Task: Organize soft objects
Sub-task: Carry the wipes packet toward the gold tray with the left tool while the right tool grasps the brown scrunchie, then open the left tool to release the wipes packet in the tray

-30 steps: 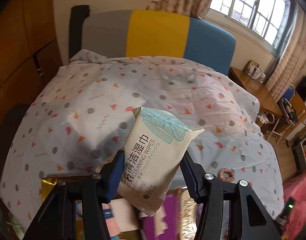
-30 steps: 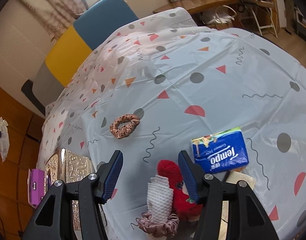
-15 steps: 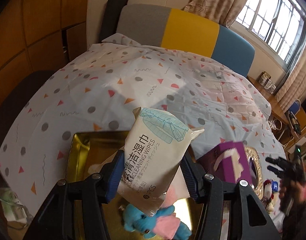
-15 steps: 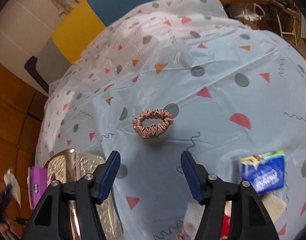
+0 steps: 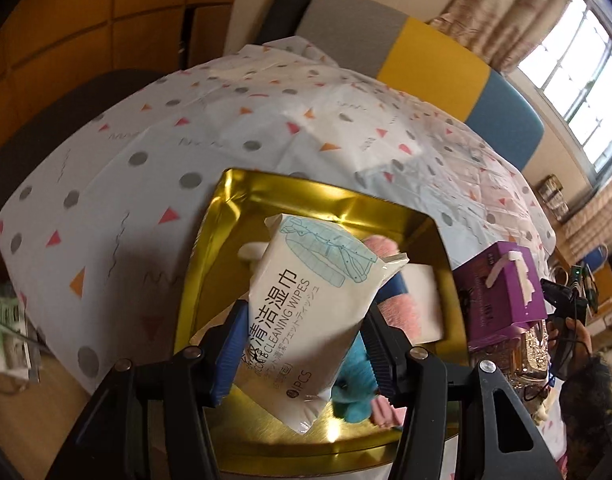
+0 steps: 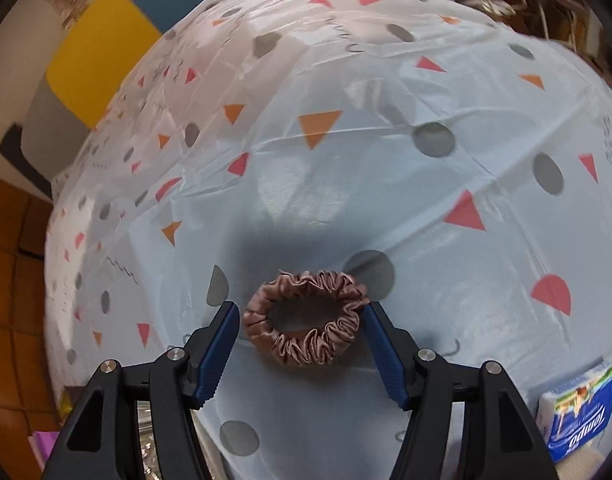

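My left gripper [image 5: 304, 344] is shut on a white pack of cleaning wipes [image 5: 306, 312] and holds it above a gold tin tray [image 5: 306, 200]. The tray holds a pink plush item [image 5: 398, 308], a blue plush item [image 5: 356, 380] and a white pad [image 5: 422, 300], partly hidden by the pack. My right gripper [image 6: 302, 340] is open, low over the table. A brown satin scrunchie [image 6: 306, 316] lies between its two fingers, apart from both.
A purple tissue box [image 5: 502, 292] stands right of the tray on a glittery gold box [image 5: 522, 356]. A blue Tempo tissue pack [image 6: 582, 408] lies at the right gripper's lower right. The patterned tablecloth [image 6: 386, 160] covers the table. A sofa stands behind.
My left gripper carried the wipes pack over the gold tray. My right gripper moved forward and down from the plush pile, and the scrunchie now sits between its fingers.
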`<state>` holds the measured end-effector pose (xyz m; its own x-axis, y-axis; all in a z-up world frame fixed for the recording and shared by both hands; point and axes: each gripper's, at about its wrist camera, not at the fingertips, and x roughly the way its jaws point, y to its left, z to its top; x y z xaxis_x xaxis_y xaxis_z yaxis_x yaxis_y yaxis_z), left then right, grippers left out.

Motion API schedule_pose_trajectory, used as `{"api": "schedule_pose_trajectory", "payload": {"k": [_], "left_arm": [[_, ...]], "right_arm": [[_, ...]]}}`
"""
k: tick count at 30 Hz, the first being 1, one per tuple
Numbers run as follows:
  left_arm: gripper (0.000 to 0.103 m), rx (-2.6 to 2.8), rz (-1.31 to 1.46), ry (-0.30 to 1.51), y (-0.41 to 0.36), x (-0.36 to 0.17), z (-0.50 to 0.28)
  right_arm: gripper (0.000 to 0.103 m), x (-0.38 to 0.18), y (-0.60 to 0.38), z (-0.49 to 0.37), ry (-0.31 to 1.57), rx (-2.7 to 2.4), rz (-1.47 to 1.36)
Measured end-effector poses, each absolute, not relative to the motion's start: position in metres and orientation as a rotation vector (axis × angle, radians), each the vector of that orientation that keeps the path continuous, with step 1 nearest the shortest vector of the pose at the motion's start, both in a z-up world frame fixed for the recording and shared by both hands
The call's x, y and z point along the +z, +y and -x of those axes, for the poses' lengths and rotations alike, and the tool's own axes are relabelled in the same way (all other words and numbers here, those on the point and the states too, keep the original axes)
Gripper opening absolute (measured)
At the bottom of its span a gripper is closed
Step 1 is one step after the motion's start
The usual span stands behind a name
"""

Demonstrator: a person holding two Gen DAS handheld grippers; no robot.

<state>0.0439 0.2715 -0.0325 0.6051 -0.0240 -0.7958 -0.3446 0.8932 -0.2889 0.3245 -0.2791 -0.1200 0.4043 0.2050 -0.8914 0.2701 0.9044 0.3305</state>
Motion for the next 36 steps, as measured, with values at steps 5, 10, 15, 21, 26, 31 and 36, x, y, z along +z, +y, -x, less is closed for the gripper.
{"api": "schedule_pose_trajectory", "payload": {"k": [5,10,15,21,26,31,36], "left_arm": [[0.057,0.207,0.428,0.916,0.272,-0.039,-0.038],[0.057,0.209,0.445,0.926,0.272,-0.047,-0.033],[0.057,0.221,0.435,0.936,0.274,-0.052,-0.038],[0.057,0.249,0.403,0.965,0.277,-0.059,-0.063],[0.060,0.235,0.443,1.051,0.274,-0.077,-0.073],[0.060,0.217,0.414,1.084,0.265,-0.093,-0.086],[0.060,0.279,0.378,1.049,0.274,-0.097,-0.115]], "right_arm": [[0.065,-0.126,-0.254,-0.329,1.168,-0.059,-0.254],[0.017,-0.126,-0.240,-0.319,1.162,-0.061,-0.091],[0.012,-0.129,-0.237,-0.287,1.221,-0.020,-0.023],[0.013,-0.130,-0.230,-0.252,1.261,0.022,0.054],[0.013,-0.131,-0.230,-0.243,1.260,0.022,0.080],[0.013,-0.130,-0.231,-0.238,1.250,0.013,0.061],[0.013,-0.133,-0.226,-0.232,1.238,-0.004,0.077]]}}
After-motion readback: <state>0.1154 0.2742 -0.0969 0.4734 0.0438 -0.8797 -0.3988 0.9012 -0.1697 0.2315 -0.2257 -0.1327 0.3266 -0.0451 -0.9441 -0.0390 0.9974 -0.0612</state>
